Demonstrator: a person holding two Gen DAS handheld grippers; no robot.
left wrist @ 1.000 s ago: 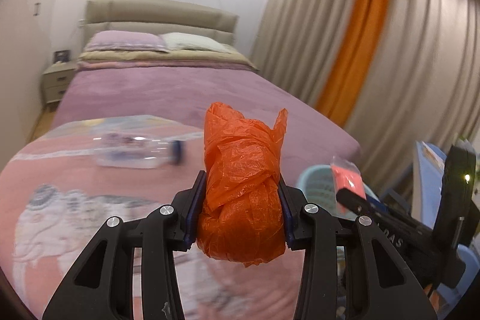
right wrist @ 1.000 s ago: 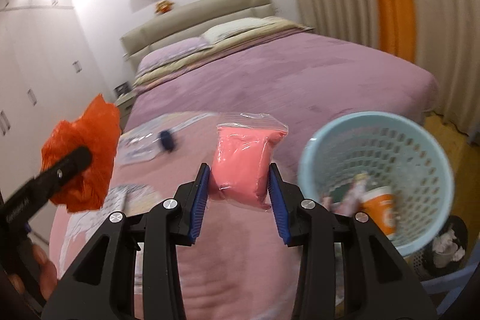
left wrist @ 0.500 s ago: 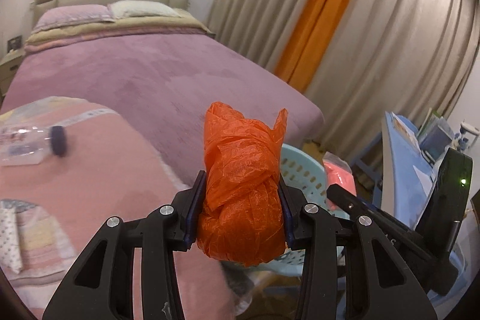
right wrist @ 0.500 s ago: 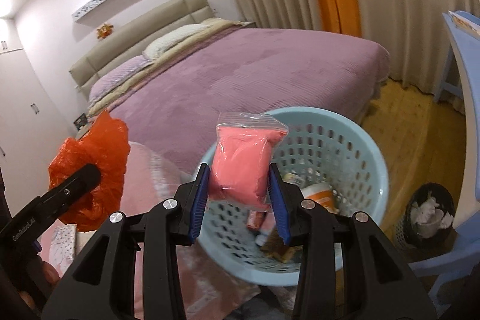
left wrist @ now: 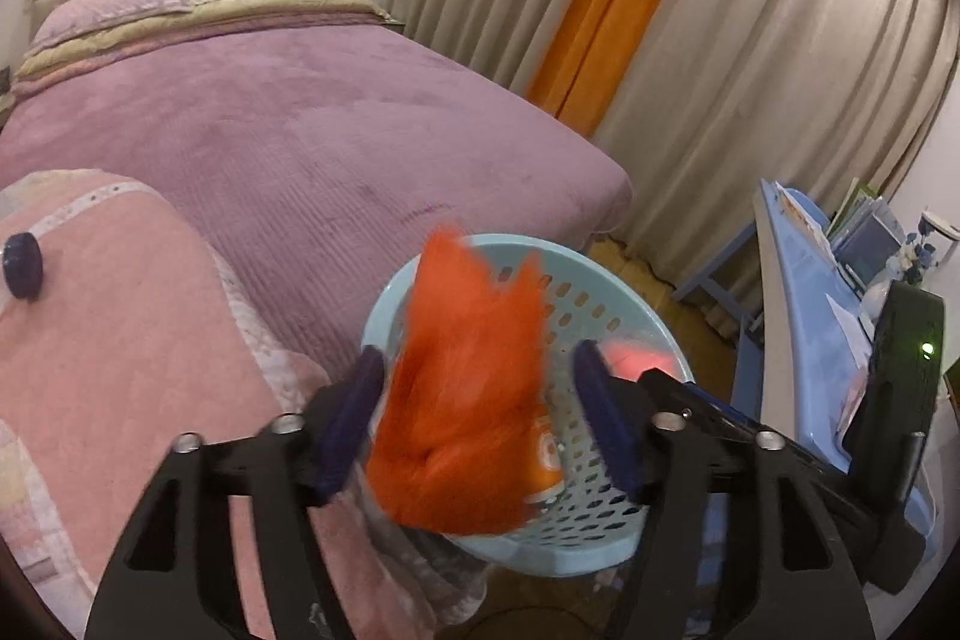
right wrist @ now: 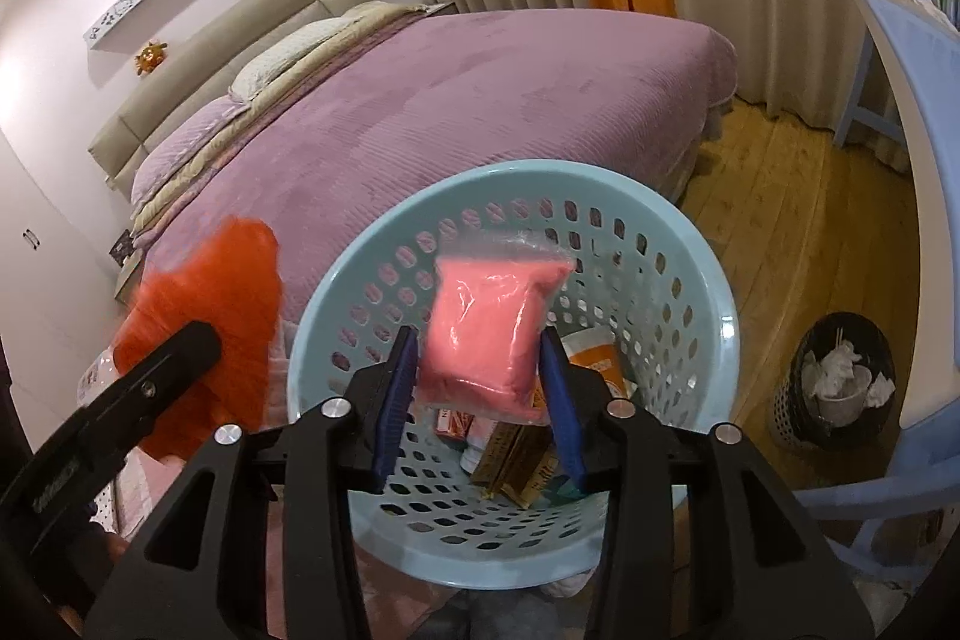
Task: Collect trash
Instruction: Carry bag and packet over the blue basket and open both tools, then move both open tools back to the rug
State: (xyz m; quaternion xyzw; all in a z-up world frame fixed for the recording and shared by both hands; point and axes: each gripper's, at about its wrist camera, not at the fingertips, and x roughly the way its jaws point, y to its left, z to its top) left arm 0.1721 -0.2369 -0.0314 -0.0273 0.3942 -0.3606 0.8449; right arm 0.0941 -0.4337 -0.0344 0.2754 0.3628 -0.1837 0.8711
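Note:
A light blue perforated basket (left wrist: 600, 559) (right wrist: 336, 292) stands by the bed and holds several pieces of trash. My left gripper (left wrist: 480, 421) is open; the crumpled orange plastic bag (left wrist: 462, 400) (right wrist: 204, 316) is blurred between its spread fingers, falling over the basket's near rim. My right gripper (right wrist: 480, 394) has opened over the basket; the pink powder pouch (right wrist: 492, 328) (left wrist: 633, 358) sits loose between its blue pads with small gaps either side.
A purple bed (left wrist: 300, 118) (right wrist: 480, 88) fills the left. A pink blanket (left wrist: 120, 340) with a dark bottle cap (left wrist: 23, 265) lies near left. A blue desk (left wrist: 804, 280) (right wrist: 912, 100) stands right. A black wastebin (right wrist: 840, 382) sits on the wood floor.
Both grippers moved over the basket and opened. The orange bag has left the left gripper's pads and is dropping. The pink pouch is released from the right gripper's pads.

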